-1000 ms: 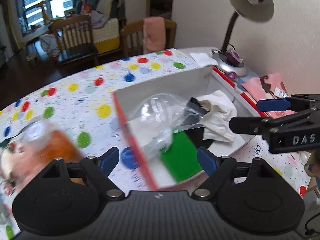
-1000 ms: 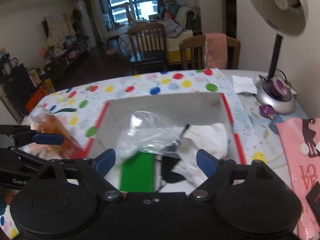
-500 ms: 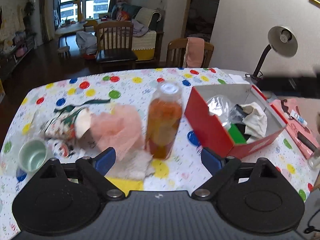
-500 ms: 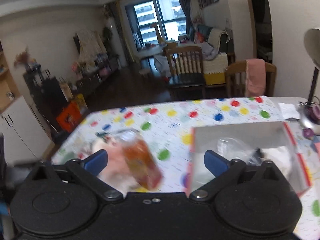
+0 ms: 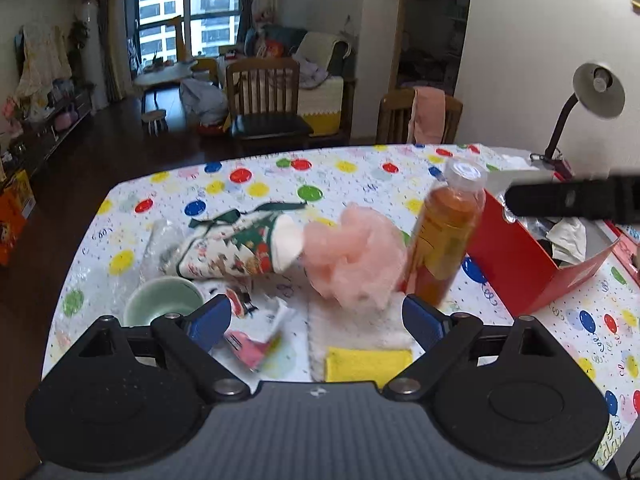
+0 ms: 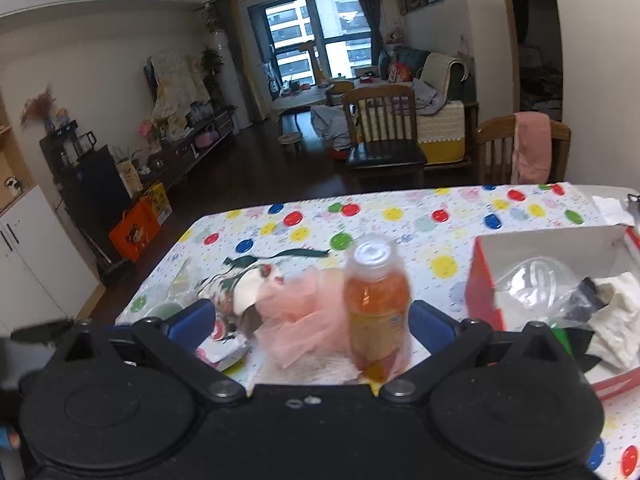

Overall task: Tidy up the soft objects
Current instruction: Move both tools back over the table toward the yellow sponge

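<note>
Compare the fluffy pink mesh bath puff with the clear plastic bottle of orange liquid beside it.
The fluffy pink mesh bath puff is a ruffled, shapeless bundle; the clear plastic bottle of orange liquid is a smooth cylinder with a white cap. The puff sits low on the spotted tablecloth; the bottle stands upright and taller. The puff is opaque pink netting; the bottle is see-through. Both stand outside the red cardboard box, side by side.

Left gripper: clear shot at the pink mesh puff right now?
Probably yes. The left gripper is open and empty, and the pink mesh puff lies uncovered just ahead; the bottle stands close beside it.
</note>
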